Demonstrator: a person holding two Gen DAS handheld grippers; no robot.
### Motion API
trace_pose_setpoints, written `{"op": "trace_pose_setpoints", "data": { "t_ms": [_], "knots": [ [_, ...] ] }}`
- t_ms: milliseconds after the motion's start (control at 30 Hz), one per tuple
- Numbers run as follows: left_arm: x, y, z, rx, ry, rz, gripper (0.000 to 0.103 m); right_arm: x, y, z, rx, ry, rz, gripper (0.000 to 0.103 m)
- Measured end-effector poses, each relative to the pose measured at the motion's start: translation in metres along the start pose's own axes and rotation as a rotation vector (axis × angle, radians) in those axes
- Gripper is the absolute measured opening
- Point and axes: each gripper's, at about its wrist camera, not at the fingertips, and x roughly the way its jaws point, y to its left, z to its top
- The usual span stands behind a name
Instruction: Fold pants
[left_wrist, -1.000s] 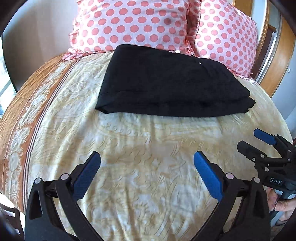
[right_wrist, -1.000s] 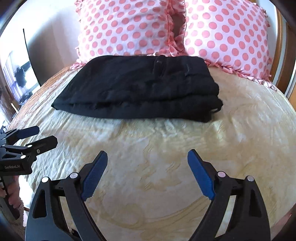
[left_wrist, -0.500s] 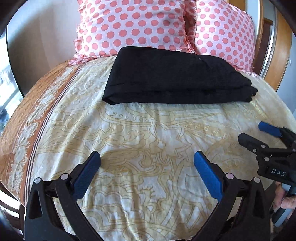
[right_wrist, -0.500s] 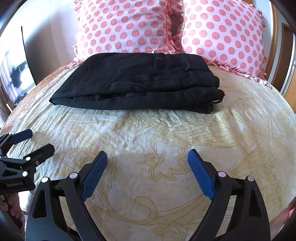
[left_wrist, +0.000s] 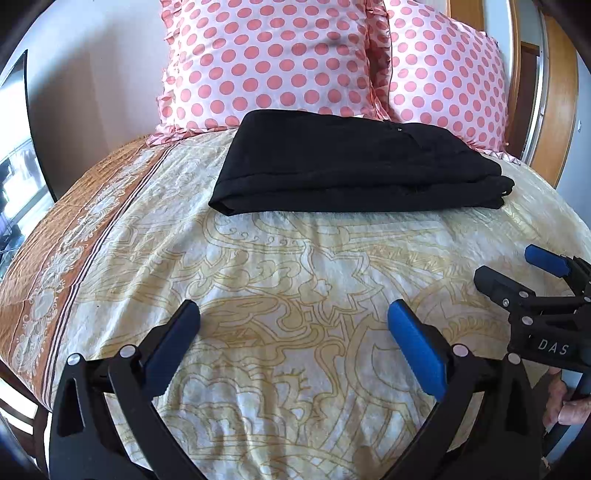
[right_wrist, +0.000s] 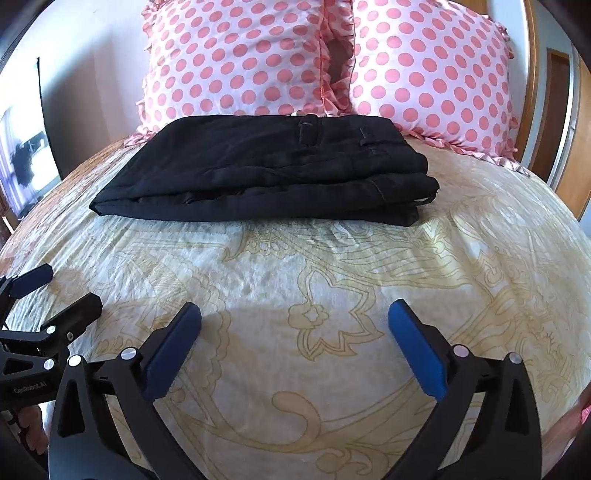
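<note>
The black pants (left_wrist: 351, 166) lie folded in a flat stack on the bed, just in front of the pillows; they also show in the right wrist view (right_wrist: 273, 170), waistband to the right. My left gripper (left_wrist: 293, 321) is open and empty, well short of the pants, over the bedspread. My right gripper (right_wrist: 295, 321) is open and empty, also well back from the pants. Each gripper shows in the other's view: the right gripper (left_wrist: 517, 269) at the right edge, the left gripper (right_wrist: 59, 291) at the left edge.
Two pink polka-dot pillows (left_wrist: 280, 59) (right_wrist: 428, 70) stand against the wall behind the pants. The cream patterned bedspread (left_wrist: 295, 266) has an orange border (left_wrist: 55, 266) at the left edge. A wooden door frame (left_wrist: 561, 92) is at the right.
Both grippers have drawn back and tilted up from the bed; the pants now sit farther off in both views. The pants have not moved.
</note>
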Motion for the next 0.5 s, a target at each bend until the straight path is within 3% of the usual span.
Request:
{"op": "trace_pose_setpoints", "data": {
  "t_ms": [500],
  "knots": [
    [-0.0003,-0.0002,-0.0010,-0.001,-0.004,0.001,0.101,-0.0002,-0.0005,-0.0006,0.000,-0.002,0.000,0.102]
  ]
}}
